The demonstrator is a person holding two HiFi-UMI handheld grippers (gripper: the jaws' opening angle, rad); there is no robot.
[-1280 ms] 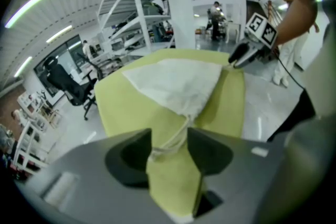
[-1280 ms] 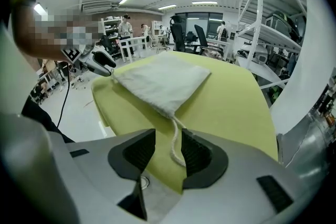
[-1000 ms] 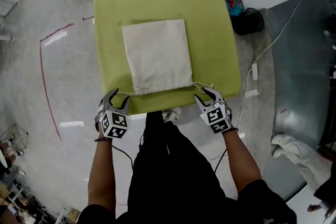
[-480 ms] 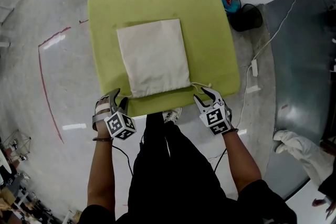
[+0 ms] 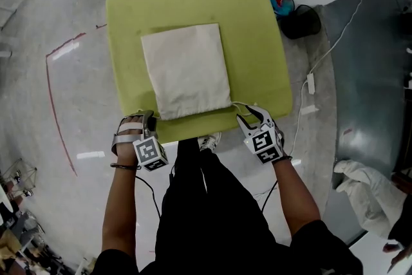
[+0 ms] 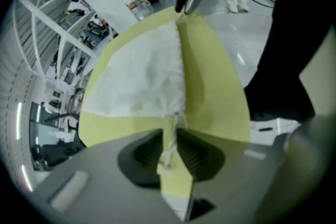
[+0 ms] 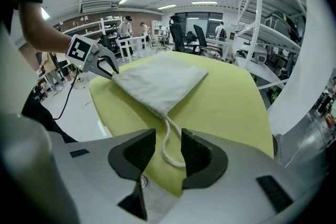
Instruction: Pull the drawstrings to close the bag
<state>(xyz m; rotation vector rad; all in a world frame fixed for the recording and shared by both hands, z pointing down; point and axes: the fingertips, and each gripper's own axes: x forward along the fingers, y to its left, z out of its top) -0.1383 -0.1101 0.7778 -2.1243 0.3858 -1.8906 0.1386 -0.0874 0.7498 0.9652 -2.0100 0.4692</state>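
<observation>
1. Bag [image 5: 187, 71]: a flat cream cloth pouch lying in the middle of a green table [image 5: 257, 29], with its gathered mouth at the 6 o'clock edge, nearest the person.
2. Left cord [image 6: 169, 149]: it leaves the bag's 7 o'clock corner and runs straight in between the jaws of the left gripper [image 5: 147, 116].
3. Left gripper: it points steeply down at the table's 6 o'clock rim. Its jaws have just been closing and now stand a narrow gap apart with the cord between them. A sliver of green tabletop shows beside the cord, so the pads are not clamped on it.
4. Right cord [image 7: 164, 146]: a slack loop that leaves the bag's 5 o'clock corner and lies on the tabletop.
5. Right gripper [image 5: 248, 114]: it is tilted down at the bag's 5 o'clock corner. Its jaws stand well apart, one on each side of the loop, and neither pad touches it.
6. Surroundings: a red line [image 5: 55, 93] is marked on the pale floor at 9 o'clock from the table.
</observation>
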